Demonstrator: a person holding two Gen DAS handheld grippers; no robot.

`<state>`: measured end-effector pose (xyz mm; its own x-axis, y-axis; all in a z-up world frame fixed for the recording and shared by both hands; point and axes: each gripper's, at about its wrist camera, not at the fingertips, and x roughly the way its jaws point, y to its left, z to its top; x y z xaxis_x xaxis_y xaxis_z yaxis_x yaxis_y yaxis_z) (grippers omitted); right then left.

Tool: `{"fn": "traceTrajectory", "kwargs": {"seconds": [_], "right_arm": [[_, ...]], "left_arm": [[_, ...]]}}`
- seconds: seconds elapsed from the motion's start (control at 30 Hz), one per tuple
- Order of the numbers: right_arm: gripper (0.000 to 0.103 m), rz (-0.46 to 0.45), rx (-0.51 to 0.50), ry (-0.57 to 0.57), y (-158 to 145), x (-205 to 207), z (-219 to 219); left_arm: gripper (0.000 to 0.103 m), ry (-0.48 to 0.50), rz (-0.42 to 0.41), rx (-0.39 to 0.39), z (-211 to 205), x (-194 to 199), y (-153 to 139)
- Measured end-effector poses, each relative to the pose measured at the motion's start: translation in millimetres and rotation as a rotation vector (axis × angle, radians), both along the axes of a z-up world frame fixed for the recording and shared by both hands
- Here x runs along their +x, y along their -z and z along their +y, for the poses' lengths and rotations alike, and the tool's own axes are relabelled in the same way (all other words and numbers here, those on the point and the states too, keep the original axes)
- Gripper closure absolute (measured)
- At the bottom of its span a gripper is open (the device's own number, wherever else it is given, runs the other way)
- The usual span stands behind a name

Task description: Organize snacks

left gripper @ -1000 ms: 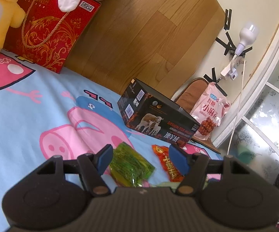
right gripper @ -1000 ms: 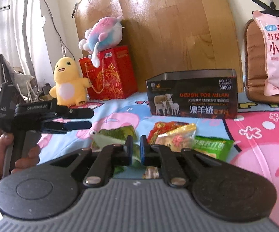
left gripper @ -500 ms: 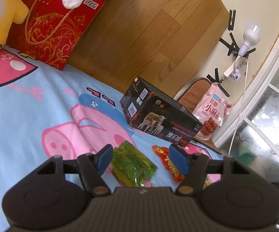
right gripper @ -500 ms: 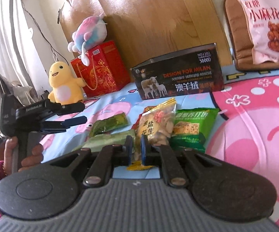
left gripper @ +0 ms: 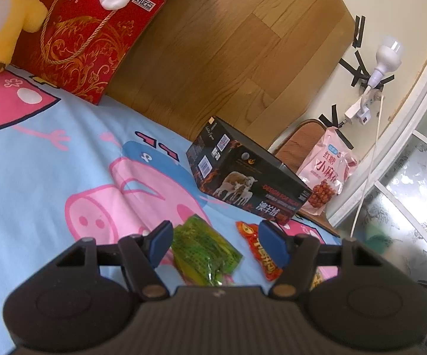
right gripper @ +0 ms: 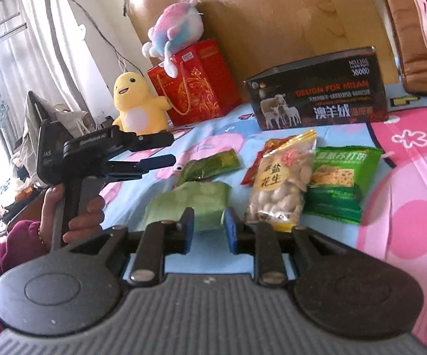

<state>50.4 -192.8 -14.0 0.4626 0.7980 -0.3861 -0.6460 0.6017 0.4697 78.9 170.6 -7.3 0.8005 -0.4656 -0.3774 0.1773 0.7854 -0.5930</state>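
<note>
Task judged barely begun: snack packets (right gripper: 278,177) seen loose on bedsheet (left gripper: 36,159) in front of black box (right gripper: 317,91), none gathered. Right gripper (right gripper: 209,230) just been opening, partly parted, nothing held. Left gripper (left gripper: 216,247) open, empty. All sorting left.

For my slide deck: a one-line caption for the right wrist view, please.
Right tool, open, points at snack packets before a dark box.

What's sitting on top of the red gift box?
A pink-and-blue plush toy lies on the red gift box, one white limb hanging over its front. The box top beneath the plush is hidden.
</note>
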Motion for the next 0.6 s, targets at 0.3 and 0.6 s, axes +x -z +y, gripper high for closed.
{"fn": "traceTrajectory", "kwargs": {"seconds": [0.3,0.6], "right_arm": [[0.074,0.025,0.02,0.004,1.8,2.3,-3.1],[0.065,0.047,-0.017,0.006,4.0,4.7,2.7]], "left_arm": [[0.038,0.0,0.001,0.0,0.1,-0.2,0.2],[0.038,-0.001,0.001,0.0,-0.1,-0.6,0.1]]}}
